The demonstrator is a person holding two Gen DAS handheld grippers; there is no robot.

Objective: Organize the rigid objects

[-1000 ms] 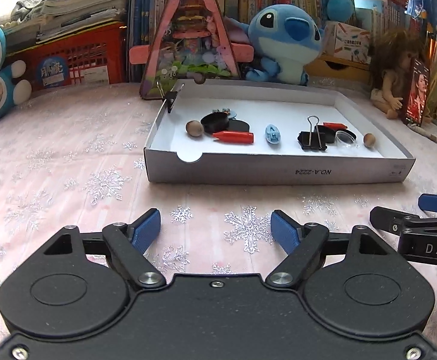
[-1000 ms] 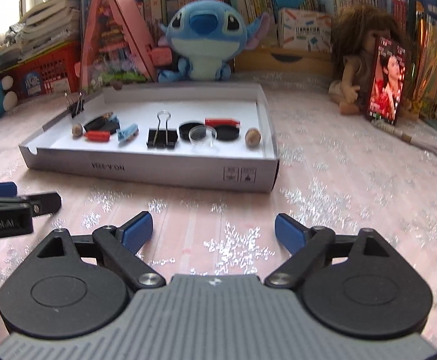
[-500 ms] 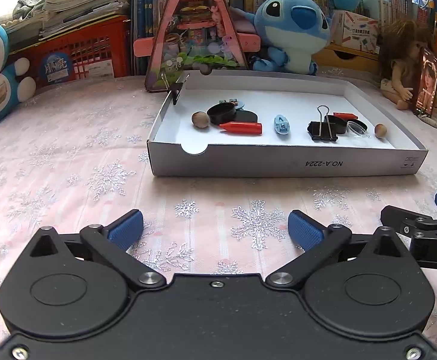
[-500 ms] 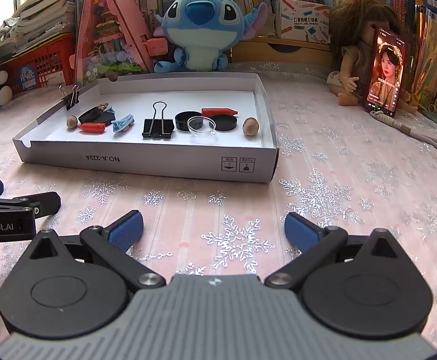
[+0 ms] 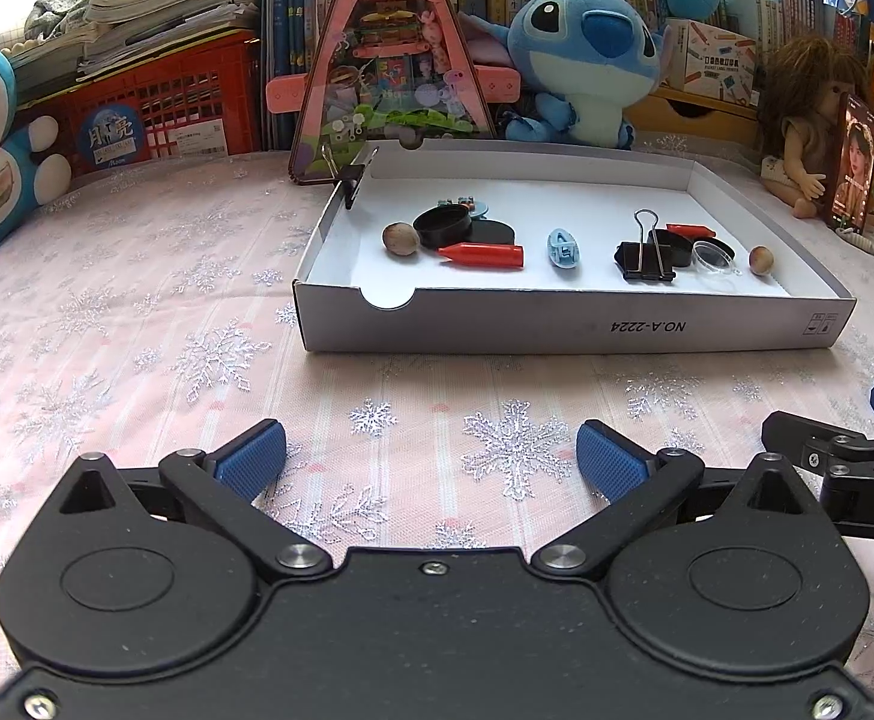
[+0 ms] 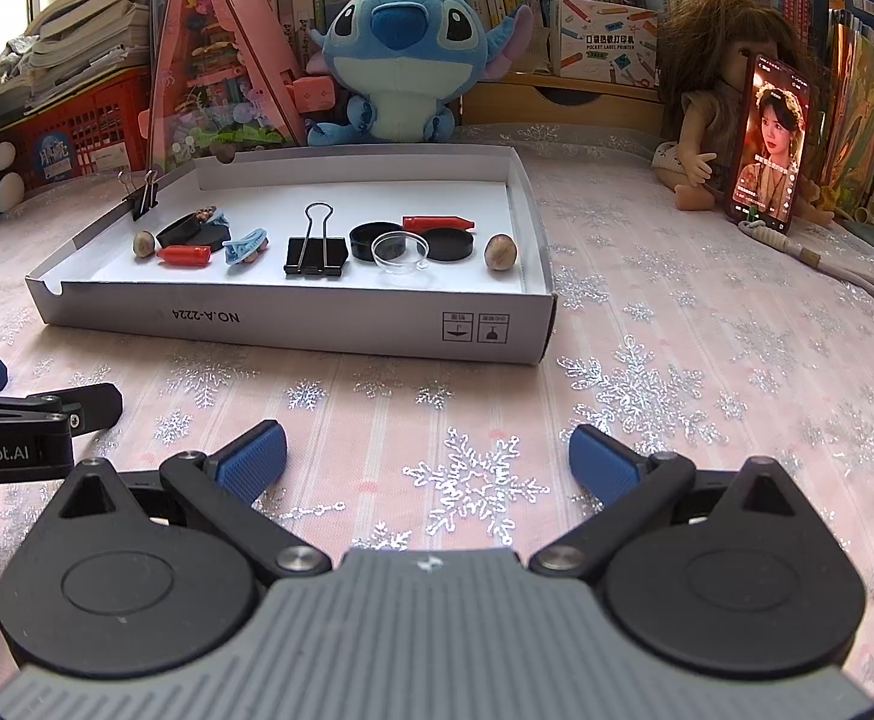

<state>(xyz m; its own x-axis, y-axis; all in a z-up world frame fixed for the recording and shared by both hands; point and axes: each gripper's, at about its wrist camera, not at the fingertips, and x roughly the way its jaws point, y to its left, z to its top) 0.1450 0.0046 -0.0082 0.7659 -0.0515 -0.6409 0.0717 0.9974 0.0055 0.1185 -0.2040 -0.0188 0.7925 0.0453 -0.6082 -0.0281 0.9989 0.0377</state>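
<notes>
1. My left gripper [image 5: 431, 459] and right gripper [image 6: 428, 459] both gape wide, holding nothing, just short of the white tray [image 6: 293, 330].
2. Inside the tray: two nuts [image 6: 500, 252], two red caps [image 6: 185, 254], three black lids [image 6: 371, 240], and one clear dish [image 6: 400, 250].
3. Two binder clips: one standing mid-tray [image 6: 314, 255], one clamped on its left wall [image 6: 143, 198].

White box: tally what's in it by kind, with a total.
Nuts: 2
Red caps: 2
Binder clips: 2, one on the box wall
Black round lids: 4
Clear lid: 1
Light blue pieces: 2
Total: 13
</notes>
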